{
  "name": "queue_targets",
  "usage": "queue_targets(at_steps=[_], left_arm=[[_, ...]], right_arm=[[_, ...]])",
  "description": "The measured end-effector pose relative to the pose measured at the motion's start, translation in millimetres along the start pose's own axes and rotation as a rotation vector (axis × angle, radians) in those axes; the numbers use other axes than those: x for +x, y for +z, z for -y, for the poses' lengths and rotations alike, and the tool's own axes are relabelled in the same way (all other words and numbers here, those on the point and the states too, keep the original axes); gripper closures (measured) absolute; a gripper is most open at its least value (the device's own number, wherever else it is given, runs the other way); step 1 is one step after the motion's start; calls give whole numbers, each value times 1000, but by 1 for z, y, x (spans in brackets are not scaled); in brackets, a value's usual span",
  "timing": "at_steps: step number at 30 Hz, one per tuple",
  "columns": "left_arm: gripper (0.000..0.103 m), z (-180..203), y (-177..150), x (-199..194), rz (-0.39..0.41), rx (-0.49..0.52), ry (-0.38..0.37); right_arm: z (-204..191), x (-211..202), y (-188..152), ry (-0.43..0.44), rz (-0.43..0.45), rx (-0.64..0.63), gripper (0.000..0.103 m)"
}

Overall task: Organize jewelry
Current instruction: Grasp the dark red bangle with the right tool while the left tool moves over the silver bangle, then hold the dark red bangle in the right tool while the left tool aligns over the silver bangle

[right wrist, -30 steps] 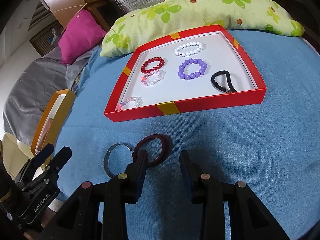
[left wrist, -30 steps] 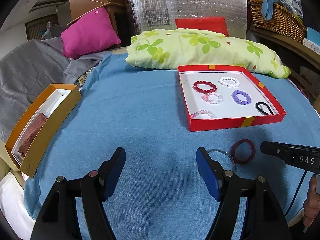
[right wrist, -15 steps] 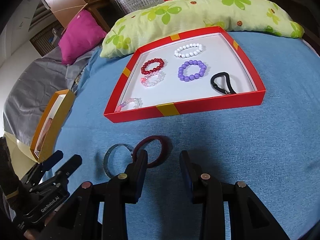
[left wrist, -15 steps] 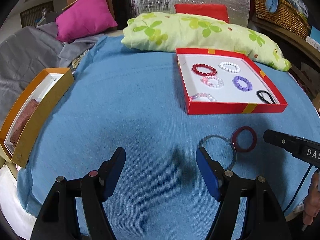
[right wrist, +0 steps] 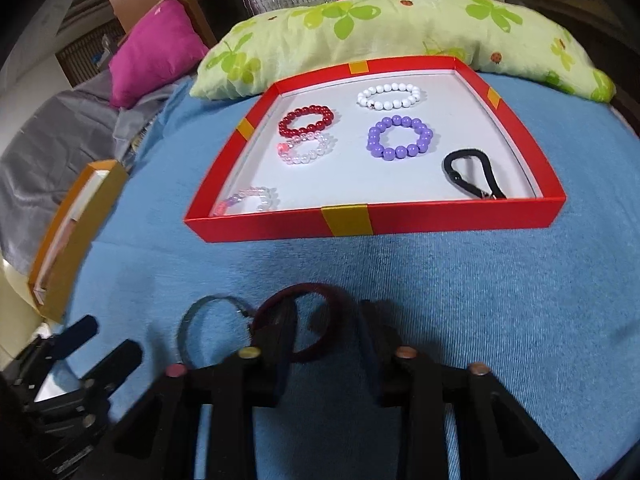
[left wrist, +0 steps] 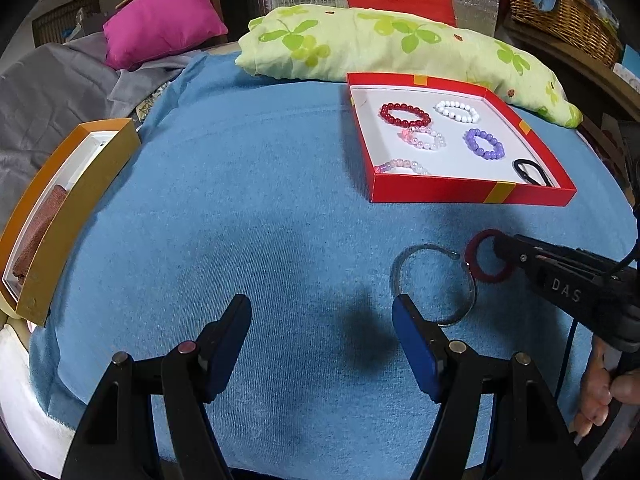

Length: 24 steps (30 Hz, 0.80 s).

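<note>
Right wrist view: right gripper [right wrist: 326, 344] jaws open, straddling near rim of dark red bangle [right wrist: 316, 322] on blue blanket [right wrist: 480, 280], short of red tray [right wrist: 348, 222]; blurry, contact unclear. Risk: snagging touching silver bangle [left wrist: 434, 284] w/ the grab. Vs 0.5 s ago: moved fwd over rim; left gripper [left wrist: 320, 332] wide, empty.

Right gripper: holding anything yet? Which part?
Nothing held. The right gripper is open, straddling the near rim of the dark red bangle; left gripper is open and empty.
</note>
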<state>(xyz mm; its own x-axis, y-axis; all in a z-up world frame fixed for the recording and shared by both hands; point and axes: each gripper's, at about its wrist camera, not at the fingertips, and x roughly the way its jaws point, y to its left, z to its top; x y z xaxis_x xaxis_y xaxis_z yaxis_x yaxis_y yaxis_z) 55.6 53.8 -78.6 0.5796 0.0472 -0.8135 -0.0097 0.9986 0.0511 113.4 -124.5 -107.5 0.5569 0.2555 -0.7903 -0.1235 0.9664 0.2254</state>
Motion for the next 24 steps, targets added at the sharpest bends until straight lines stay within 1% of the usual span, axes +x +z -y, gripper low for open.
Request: queue_targets(at_steps=[2, 3, 7, 12, 15, 18, 22, 24], left_arm=[[29, -1, 1, 1, -2, -1, -1], [29, 0, 1, 1, -3, -3, -4], [29, 1, 1, 2, -6, -1, -18], [29, 15, 1, 0, 6, 37, -70], [29, 26, 2, 1, 5, 62, -96], [27, 39, 1, 4, -4, 81, -140], [26, 49, 1, 8, -16, 83, -182], [26, 50, 2, 12, -24, 72, -189]], right_arm=[[-3, 0, -1, -35, 9, -36, 96], [-3, -1, -1, -38, 12, -38, 96], [8, -13, -3, -46, 34, -21, 96], [33, -32, -2, -44, 57, 25, 96], [47, -36, -2, -55, 49, 52, 96], [60, -37, -5, -74, 25, 79, 96], [71, -41, -8, -74, 13, 97, 96], [76, -44, -9, -76, 18, 98, 96]])
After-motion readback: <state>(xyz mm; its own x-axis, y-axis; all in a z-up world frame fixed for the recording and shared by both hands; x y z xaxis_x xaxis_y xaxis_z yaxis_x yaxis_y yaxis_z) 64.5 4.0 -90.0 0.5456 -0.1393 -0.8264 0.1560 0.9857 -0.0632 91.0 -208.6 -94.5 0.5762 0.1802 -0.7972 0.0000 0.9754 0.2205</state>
